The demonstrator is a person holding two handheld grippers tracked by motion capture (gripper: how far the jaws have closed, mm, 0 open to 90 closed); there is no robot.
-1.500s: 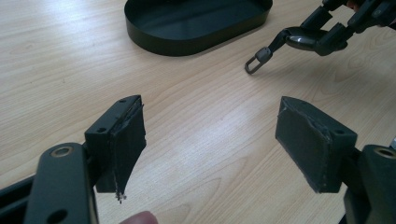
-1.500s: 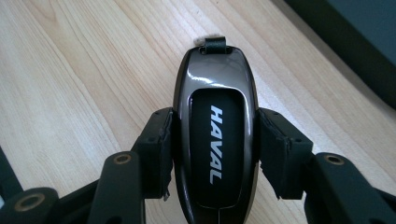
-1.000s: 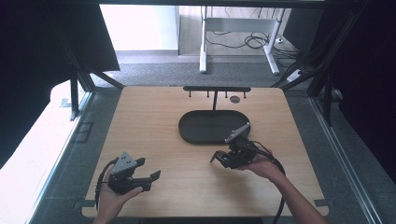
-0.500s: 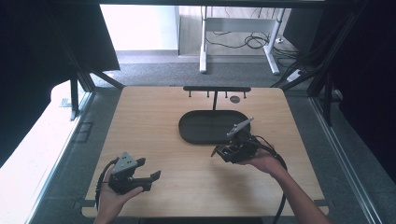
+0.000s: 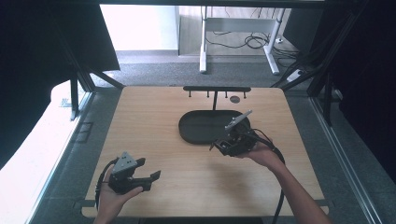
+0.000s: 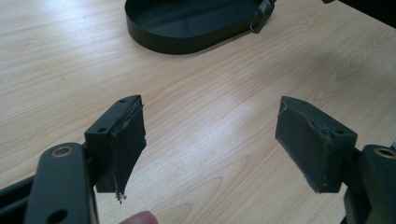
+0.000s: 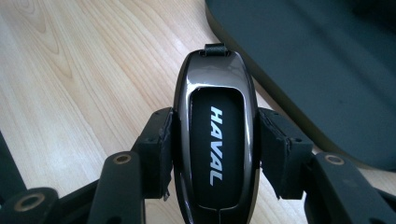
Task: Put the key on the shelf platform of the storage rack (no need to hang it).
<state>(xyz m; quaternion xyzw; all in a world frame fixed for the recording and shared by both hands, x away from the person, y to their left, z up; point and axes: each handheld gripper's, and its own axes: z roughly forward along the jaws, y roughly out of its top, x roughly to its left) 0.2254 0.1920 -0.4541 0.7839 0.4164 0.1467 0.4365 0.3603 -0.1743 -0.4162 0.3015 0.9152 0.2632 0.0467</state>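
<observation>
A glossy dark car key fob (image 7: 215,144) lettered HAVAL sits upright between the pads of my right gripper (image 7: 217,140), which is shut on its sides. In the high view that right gripper (image 5: 219,146) hovers just in front of the black oval tray (image 5: 187,135), at its right end. The tray's dark floor (image 7: 327,70) lies just beyond and right of the fob. My left gripper (image 5: 148,169) is held near the table's front left. Its jaws are wide open, with bare wood between them (image 6: 212,140). The tray (image 6: 187,44) lies farther off, with nothing in it.
A black rail with small hooks (image 5: 216,88) stands on a post behind the tray. A small dark round disc (image 5: 235,99) lies beside it. The light wooden table (image 5: 154,116) has bare room left of the tray. Dark frame struts flank the table.
My right gripper has risen and drifted towards the tray's right end with the key fob still in it. The left gripper has stayed in place.
</observation>
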